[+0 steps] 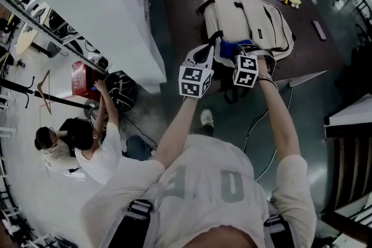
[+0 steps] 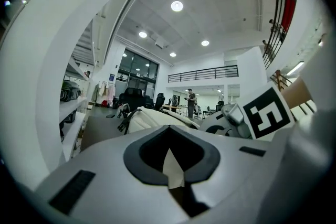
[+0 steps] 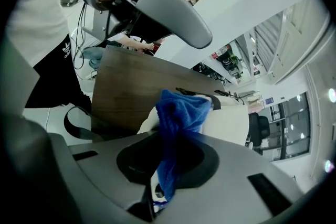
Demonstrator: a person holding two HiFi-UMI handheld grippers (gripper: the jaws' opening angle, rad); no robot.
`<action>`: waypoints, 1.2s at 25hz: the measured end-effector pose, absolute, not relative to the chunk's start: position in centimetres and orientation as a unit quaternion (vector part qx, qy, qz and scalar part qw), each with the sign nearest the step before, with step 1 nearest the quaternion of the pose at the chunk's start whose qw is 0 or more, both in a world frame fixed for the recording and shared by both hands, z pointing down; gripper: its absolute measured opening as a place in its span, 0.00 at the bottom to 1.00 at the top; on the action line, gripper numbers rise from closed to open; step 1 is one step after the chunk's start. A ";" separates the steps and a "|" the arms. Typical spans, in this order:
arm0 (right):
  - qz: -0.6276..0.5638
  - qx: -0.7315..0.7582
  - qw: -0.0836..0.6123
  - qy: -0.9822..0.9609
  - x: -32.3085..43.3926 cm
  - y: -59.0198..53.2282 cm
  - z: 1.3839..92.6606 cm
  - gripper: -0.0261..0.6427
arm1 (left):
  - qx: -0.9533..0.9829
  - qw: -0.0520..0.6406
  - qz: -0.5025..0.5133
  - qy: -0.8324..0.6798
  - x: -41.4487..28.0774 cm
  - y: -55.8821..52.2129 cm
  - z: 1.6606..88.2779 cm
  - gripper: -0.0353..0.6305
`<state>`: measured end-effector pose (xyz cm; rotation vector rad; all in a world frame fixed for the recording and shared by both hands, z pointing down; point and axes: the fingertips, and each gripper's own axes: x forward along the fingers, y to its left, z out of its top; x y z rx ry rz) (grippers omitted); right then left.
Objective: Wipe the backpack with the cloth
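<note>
Tongs on the right [image 3: 167,162] are clamped on a blue cloth [image 3: 181,113] at the near edge of the backpack [image 1: 250,20]; left tongs [image 2: 170,157] are closed, just beside. Cream with black straps, the backpack lies on the dark table [image 1: 180,3], upper centre of the head view.

Head view: from up on the head, facing steeply down – backpack [image 1: 250,23] on table [image 1: 186,3] fairly near below. Left gripper view: low, level, riding right behind the left gripper [image 2: 172,168], facing across the backpack top. Right gripper view: right behind the right gripper [image 3: 149,196], tilted down at table and backpack, cloth [image 3: 178,113] very near the lens. Shared by all three – the backpack; table in head and right gripper views.
</note>
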<state>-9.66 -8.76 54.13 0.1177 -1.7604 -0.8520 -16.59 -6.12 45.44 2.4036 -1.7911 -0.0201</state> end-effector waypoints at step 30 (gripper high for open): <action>-0.430 0.171 0.460 -0.757 -5.2 -27.2 37.8 0.10 | 0.768 0.044 -0.053 -0.637 -12.4 -22.3 39.2 0.06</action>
